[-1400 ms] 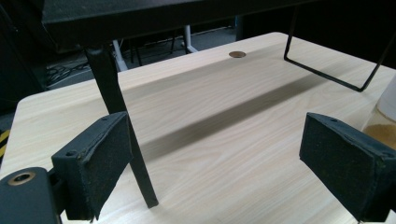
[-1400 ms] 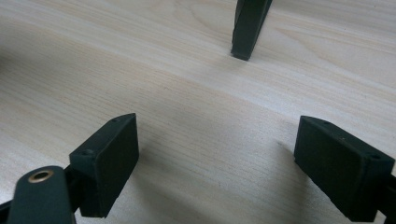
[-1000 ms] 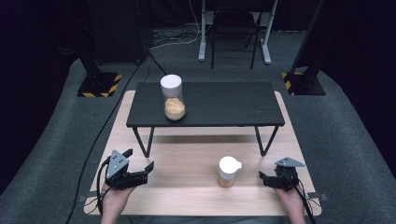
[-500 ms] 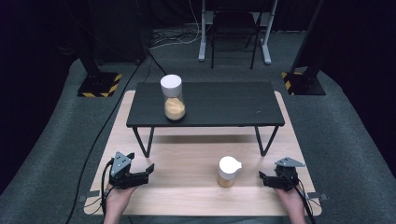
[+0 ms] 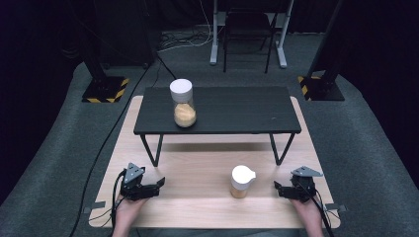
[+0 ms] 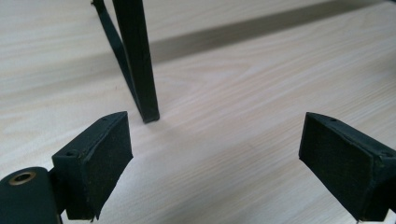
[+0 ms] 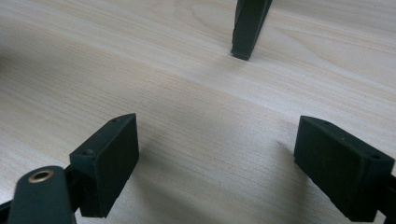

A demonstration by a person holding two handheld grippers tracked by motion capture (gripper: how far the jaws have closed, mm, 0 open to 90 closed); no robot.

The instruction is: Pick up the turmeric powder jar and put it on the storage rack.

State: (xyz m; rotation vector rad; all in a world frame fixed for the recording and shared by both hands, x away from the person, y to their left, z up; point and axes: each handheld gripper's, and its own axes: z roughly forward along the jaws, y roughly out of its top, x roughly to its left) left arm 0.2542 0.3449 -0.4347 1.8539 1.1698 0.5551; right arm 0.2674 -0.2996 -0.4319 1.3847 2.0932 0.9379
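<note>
- Jars are the work here: the taller white-lidded jar [image 5: 182, 103] stands on the black raised shelf [image 5: 237, 111] near its left end; the small spouted jar [image 5: 241, 181] stands on the wooden table [image 5: 197, 168] toward the near edge, right of middle.
- Nothing is grasped yet, so this looks like the approach step.
- Right gripper [image 5: 282, 189], jaws wide and empty, rests near the near right corner, just beside the small jar; closing in on it seems next.
- Left gripper [image 5: 154, 186], also wide, sits well apart near the near left corner.
</note>
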